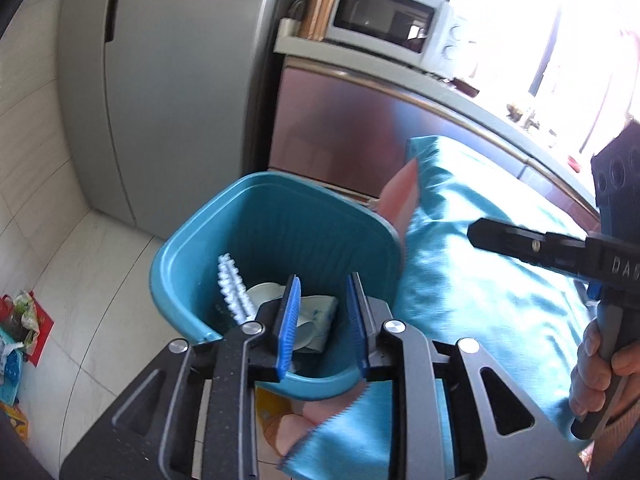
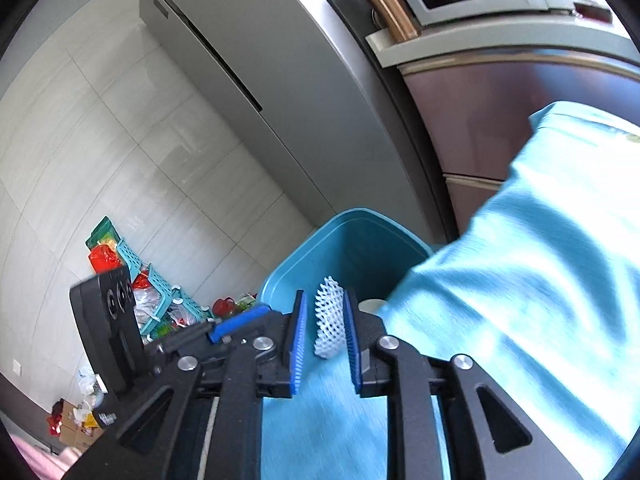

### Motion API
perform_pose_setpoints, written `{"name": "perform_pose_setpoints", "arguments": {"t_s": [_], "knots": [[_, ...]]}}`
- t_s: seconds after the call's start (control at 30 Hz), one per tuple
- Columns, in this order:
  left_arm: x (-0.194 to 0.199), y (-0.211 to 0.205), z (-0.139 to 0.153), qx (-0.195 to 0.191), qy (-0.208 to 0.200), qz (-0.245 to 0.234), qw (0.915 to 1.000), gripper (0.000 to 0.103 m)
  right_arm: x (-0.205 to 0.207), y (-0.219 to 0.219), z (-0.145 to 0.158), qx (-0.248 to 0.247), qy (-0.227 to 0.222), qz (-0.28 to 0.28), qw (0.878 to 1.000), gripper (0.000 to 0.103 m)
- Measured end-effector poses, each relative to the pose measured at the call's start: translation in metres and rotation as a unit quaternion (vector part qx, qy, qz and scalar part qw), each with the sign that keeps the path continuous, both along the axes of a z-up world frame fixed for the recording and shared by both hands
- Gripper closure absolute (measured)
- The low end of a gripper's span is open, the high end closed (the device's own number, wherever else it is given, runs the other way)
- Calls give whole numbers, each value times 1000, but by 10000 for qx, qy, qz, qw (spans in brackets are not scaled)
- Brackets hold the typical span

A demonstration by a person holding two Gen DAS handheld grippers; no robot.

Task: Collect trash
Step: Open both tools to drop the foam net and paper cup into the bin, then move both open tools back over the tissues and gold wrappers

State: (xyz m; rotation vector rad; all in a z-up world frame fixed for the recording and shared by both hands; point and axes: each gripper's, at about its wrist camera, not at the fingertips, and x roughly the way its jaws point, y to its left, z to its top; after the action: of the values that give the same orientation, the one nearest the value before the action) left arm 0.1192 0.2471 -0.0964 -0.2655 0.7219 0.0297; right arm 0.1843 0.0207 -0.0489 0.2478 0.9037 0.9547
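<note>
A teal trash bin (image 1: 192, 248) stands on the floor beside a table with a blue cloth (image 1: 480, 272). Inside it lie a white foam net (image 1: 234, 290), a white paper cup (image 1: 266, 292) and a crumpled wrapper (image 1: 322, 316). My left gripper (image 1: 323, 320) is open and empty just above the bin's near rim. My right gripper (image 2: 325, 334) is open over the cloth's edge. The foam net (image 2: 330, 320) shows between its fingers, down in the bin (image 2: 320, 240). The right gripper also shows in the left wrist view (image 1: 520, 246), over the cloth.
A grey fridge (image 1: 160, 80) stands behind the bin. A counter (image 1: 440, 92) carries a microwave (image 1: 384, 16) and a copper flask (image 1: 320, 4). Baskets and bags of clutter (image 2: 140, 288) lie on the tiled floor at left.
</note>
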Motion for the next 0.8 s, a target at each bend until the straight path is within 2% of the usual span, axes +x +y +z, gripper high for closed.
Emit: {"name": "perform_pose_setpoints", "arguments": {"t_s": [0.17, 0.4, 0.6, 0.8], "knots": [[-6, -28, 20, 25, -294, -416, 9987, 71, -17, -42, 12, -16, -226, -265, 9994, 77], [-6, -87, 38, 71, -511, -1192, 9915, 68, -41, -108, 29, 2, -530, -848, 9950, 76], [-3, -146, 41, 21, -493, -1869, 9811, 68, -64, -172, 31, -125, -683, -1441, 9871, 75], [-4, -204, 42, 51, -482, -2518, 9666, 68, -83, -232, 21, -233, -651, -2040, 9765, 75]]}}
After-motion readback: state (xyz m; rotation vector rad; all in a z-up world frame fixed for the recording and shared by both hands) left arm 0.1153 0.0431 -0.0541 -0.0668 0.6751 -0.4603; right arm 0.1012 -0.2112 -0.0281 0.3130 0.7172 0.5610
